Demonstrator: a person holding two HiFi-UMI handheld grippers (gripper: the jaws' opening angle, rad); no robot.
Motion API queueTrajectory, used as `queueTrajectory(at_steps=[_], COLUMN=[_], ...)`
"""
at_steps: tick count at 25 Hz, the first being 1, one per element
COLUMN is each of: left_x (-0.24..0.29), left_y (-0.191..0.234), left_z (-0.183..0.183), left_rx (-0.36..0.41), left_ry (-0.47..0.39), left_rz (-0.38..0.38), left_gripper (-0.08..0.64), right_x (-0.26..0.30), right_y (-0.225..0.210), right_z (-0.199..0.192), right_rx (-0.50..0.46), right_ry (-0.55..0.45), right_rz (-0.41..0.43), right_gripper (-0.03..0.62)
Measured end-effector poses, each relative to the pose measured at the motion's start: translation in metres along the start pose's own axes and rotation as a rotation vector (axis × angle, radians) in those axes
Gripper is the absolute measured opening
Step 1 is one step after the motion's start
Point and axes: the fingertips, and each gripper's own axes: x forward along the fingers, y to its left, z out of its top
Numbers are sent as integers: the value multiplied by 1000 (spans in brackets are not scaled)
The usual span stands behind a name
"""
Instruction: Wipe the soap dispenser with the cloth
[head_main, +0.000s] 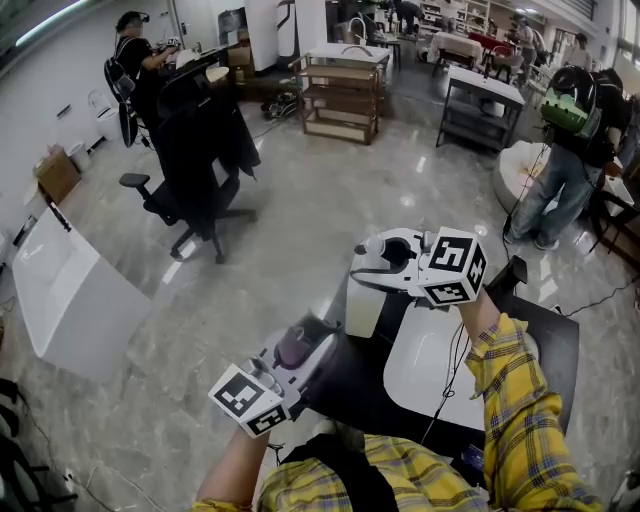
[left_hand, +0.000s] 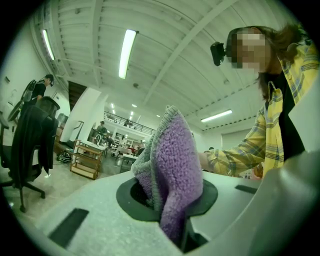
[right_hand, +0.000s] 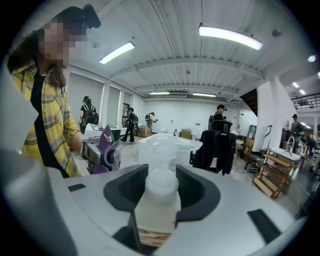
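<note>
The right gripper (right_hand: 156, 187) clamps the white plastic pump soap dispenser (right_hand: 156, 210), at one o'clock from the fluffy purple cloth (left_hand: 175, 165) pinched in the left gripper (left_hand: 170, 210). Hard wiping could twist it loose.

Two white plastic two-jaw grippers: left gripper (head_main: 296, 352), right gripper (head_main: 368, 262). One purple-grey terry cloth (left_hand: 172, 165). One translucent plastic pump soap dispenser (right_hand: 156, 200), just left of one white oval basin (head_main: 430, 375). Beyond the basin: one black swivel office chair (head_main: 195, 150), one wooden shelf rack (head_main: 340, 95), two nearer bystanders (head_main: 135, 60) (head_main: 572, 150). Farther ones are too small to count.
</note>
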Motion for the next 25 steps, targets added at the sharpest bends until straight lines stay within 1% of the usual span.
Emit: queueTrajectory(at_steps=[5,16,25], left_x=[10,27,33], left_y=[1,-3,-1], left_z=[-5,-10,-11], left_rx=[-8,-22,-37], left_ry=[7,15,13], left_rz=[-11,-63,-113], left_gripper=[61,61,61], right_x=[-3,-14,-23], right_y=[-7,-27,-36], right_z=[-1,-8,-11], right_rx=[47,162,232], right_ry=[-23,15,31], right_rz=[-151,-519,-728], right_gripper=[164,164,164])
